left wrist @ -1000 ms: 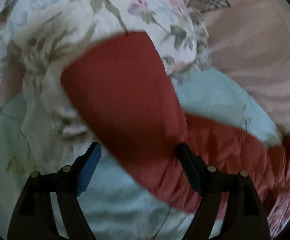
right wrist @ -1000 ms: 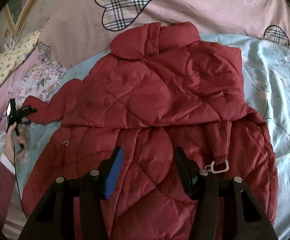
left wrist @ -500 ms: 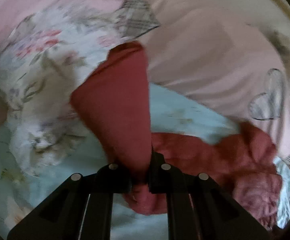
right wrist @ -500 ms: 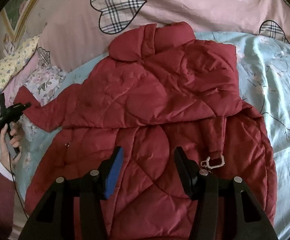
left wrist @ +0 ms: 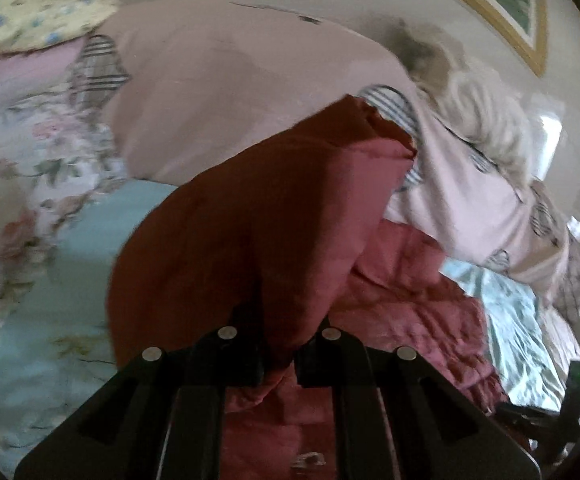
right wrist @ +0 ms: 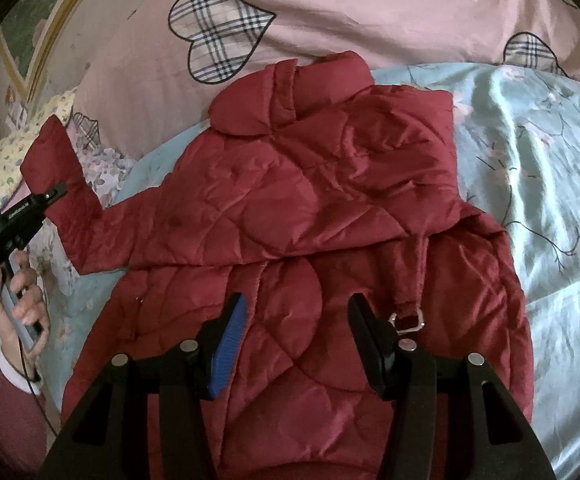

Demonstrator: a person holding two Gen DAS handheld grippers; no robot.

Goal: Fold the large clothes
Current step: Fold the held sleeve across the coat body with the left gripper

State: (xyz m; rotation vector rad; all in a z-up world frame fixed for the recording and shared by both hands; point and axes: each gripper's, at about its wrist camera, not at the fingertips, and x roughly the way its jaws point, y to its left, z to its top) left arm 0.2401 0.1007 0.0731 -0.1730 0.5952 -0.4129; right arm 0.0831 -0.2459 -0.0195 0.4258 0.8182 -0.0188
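Note:
A red quilted jacket (right wrist: 310,208) lies spread on a light blue floral sheet (right wrist: 538,152), collar toward the pink pillow. Its right sleeve is folded across the body. My left gripper (left wrist: 278,364) is shut on the left sleeve (left wrist: 230,248) and holds it lifted off the bed; the right wrist view shows it at the far left (right wrist: 56,192) with the sleeve cuff (right wrist: 50,152) standing up from it. My right gripper (right wrist: 296,344) is open and empty, hovering above the jacket's lower body. A metal buckle (right wrist: 408,322) on a strap lies by its right finger.
A pink pillow with plaid hearts (right wrist: 330,16) lies beyond the collar. Floral bedding (left wrist: 30,168) lies to the left of the jacket. A framed picture (left wrist: 502,4) hangs on the wall behind the bed.
My left gripper closed on the left sleeve, then lifted it and swung it toward the jacket body. My right gripper stayed open over the jacket, almost still.

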